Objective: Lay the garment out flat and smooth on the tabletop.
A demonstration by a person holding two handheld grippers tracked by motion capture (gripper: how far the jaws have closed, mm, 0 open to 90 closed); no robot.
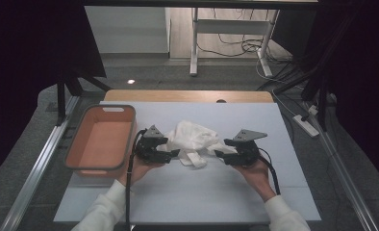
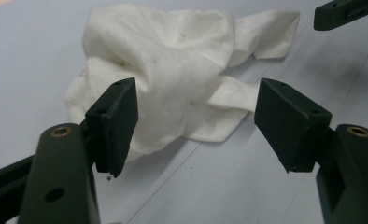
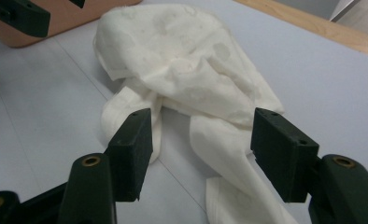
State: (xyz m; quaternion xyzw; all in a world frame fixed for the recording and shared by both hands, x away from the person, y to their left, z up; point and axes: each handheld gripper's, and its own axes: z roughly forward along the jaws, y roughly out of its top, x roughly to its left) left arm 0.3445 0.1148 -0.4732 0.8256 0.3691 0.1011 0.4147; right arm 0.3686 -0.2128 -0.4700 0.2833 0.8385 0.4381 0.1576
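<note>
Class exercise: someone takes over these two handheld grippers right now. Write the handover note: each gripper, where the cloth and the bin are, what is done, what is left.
Left gripper: open, jaws pointing at the white cloth from its left, nothing held.
Right gripper: open, aimed at the cloth from its right, nothing held.
Cloth: crumpled in a heap mid-table on the blue-grey mat, between the grippers.
Orange bin: at the left edge of the mat, nothing visible inside it.
Done: both grippers brought up to the cloth.
Left: grasp the cloth; probably it then goes into the bin or gets spread out.

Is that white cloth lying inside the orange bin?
No, the white cloth lies crumpled on the table's grey mat, to the right of the orange bin, whose inside looks bare.
</note>
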